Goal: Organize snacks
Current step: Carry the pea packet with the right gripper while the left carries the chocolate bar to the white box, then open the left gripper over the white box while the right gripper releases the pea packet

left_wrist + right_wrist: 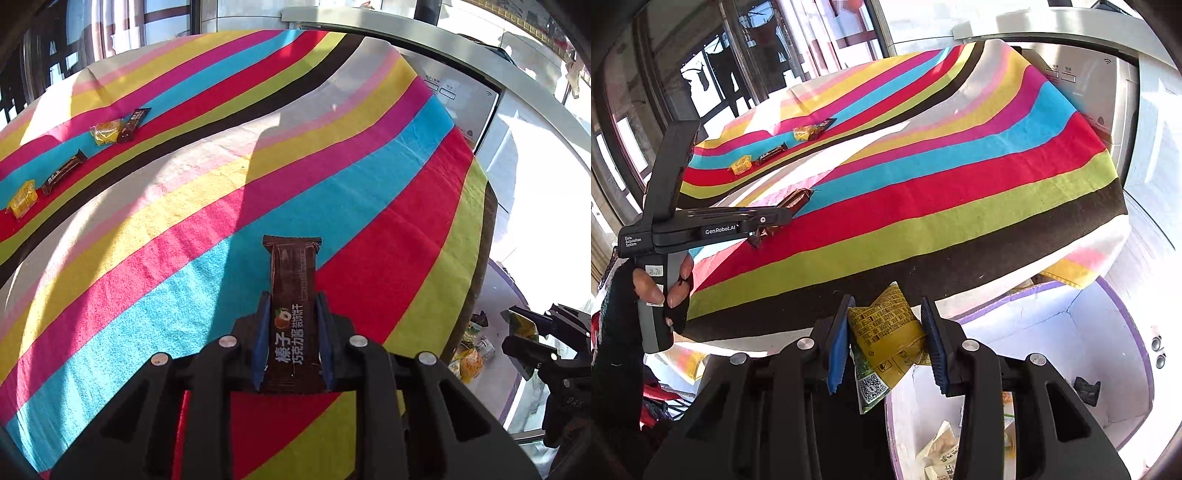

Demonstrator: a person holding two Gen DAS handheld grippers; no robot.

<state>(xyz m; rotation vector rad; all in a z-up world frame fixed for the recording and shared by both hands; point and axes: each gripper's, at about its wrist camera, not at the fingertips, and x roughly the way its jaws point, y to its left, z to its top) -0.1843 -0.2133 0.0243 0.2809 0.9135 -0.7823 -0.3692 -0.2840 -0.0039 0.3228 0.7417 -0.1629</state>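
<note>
The left gripper (291, 332) pinched a brown bar (291, 295), its long axis pointing ahead over the table (388, 229); the right gripper (886, 343) pinched a yellow packet (886, 325) nearer the box (1071, 332).

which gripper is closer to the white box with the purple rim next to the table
Right. The right gripper, holding a yellow packet, is at the white box beside the table edge. The left gripper, holding a brown bar, is over the striped cloth.

On striped cloth: two brown foil-wrapped chocolate bars (63, 172) (132, 125), two small yellow plastic-wrapped candies (23, 198) (106, 131). One more brown bar (291, 317) held, one yellow snack packet (886, 332) held.
</note>
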